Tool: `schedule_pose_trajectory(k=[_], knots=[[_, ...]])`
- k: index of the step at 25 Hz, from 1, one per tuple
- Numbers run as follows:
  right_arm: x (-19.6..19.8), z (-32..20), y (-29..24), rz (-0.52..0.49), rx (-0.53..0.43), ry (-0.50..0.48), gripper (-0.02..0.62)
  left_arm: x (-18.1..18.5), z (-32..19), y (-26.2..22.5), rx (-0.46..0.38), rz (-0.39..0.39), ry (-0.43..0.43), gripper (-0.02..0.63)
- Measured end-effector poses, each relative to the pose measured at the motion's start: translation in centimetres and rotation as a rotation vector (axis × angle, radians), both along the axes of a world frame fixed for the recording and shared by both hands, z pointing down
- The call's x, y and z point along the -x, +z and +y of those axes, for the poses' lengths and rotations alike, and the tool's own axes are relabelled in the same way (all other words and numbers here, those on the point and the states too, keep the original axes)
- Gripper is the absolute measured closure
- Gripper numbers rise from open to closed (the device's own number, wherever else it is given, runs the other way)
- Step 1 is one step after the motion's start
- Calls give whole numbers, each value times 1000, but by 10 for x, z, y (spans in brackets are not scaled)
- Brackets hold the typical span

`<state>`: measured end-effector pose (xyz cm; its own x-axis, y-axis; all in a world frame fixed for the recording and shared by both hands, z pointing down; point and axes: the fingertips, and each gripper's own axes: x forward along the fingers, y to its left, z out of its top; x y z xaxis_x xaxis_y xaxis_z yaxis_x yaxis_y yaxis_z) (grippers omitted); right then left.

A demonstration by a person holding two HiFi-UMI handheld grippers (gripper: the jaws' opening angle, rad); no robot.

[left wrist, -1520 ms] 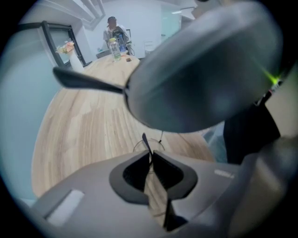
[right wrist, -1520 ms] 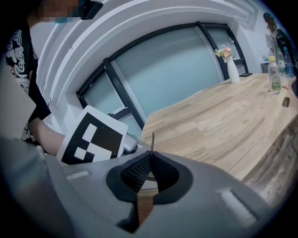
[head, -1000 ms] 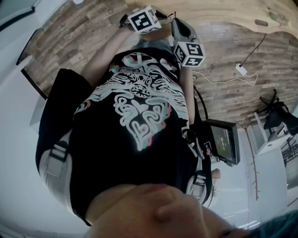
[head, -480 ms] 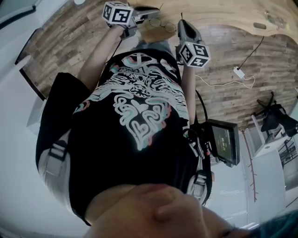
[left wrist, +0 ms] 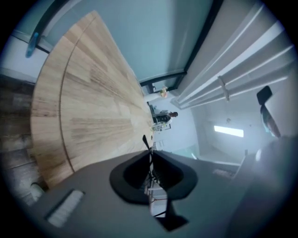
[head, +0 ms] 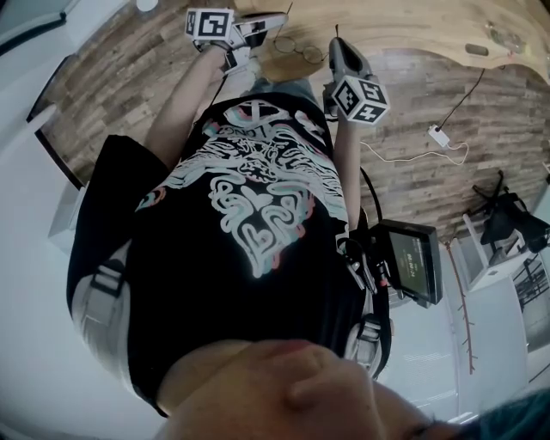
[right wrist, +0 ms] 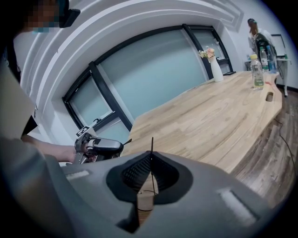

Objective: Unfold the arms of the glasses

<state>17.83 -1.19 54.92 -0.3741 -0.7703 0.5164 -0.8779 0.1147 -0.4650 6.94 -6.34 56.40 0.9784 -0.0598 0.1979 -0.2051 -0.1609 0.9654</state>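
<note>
At the far left of the head view, the left gripper (head: 282,17) reaches over the near edge of the wooden table (head: 412,26). Its marker cube (head: 210,23) sits on the near-left side, above the plank floor (head: 146,69). In the left gripper view its tongs are pressed together. The pads meet along a thin dark line with only a narrow sliver poking out at the tip, and no part of the frame can be made out between them. Just to the right, the glasses (head: 301,49) lie on the table top between the two grippers. They have a thin wire frame with round lenses, and they sit near both tips but appear to touch neither. They are too small to tell whether the arms are folded or spread. Right of them, the right gripper (head: 335,43) points at the table edge, its marker cube (head: 357,96) nearer the person. In the right gripper view these tongs are also closed flat against each other and pinch nothing, and bare wood shows through the gap below them. That view also shows a white vase (right wrist: 217,69) and a bottle (right wrist: 256,70) standing at the far right end of the table. On the floor to the right, well apart from the table, lies a white adapter (head: 443,129) with its cable.
</note>
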Motion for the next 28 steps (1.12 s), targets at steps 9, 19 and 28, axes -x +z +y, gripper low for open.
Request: schedule_pose_trajectory(k=[9, 19, 28], knots=[[0, -1, 3, 20, 19, 4, 591, 0, -1, 1, 29, 13, -5, 597], [-2, -2, 5, 3, 28, 11, 591, -1, -1, 2, 59, 9, -14, 597], [-3, -2, 9, 5, 33, 9, 591, -4, -4, 7, 44, 8, 0, 597]])
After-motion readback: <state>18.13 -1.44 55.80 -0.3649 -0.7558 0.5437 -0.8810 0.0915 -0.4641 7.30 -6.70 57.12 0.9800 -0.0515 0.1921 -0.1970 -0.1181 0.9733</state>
